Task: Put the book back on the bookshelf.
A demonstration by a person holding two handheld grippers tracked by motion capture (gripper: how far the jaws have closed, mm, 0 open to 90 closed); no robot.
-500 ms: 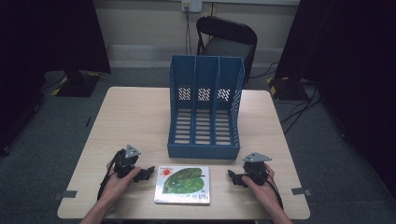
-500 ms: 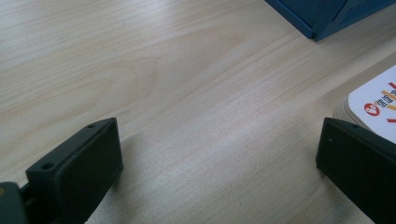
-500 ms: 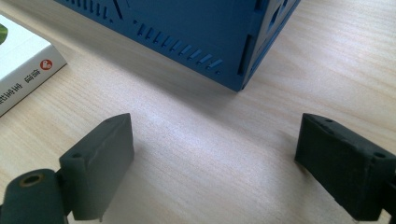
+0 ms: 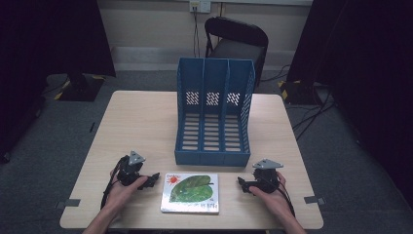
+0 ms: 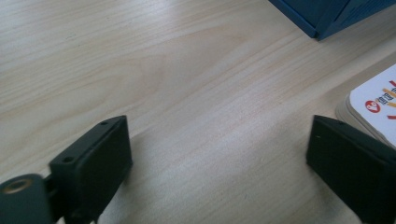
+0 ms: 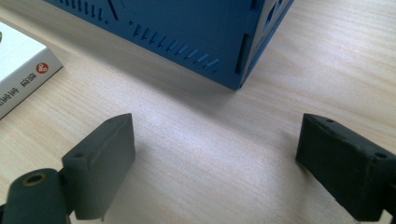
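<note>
Wooden worktop [image 4: 141,122] carries everything we handle. Near its front left corner, our left gripper [image 4: 152,178] rests with jaws wide apart and nothing between them, just beside the book [image 4: 191,193]. The book lies flat at the front edge, in front of the blue file rack [image 4: 213,112]. Near the front right corner, our right gripper [image 4: 242,184] is also wide open and empty. We think the flat book may slide away when we try to pinch its thin edge, or knock against the rack.
</note>
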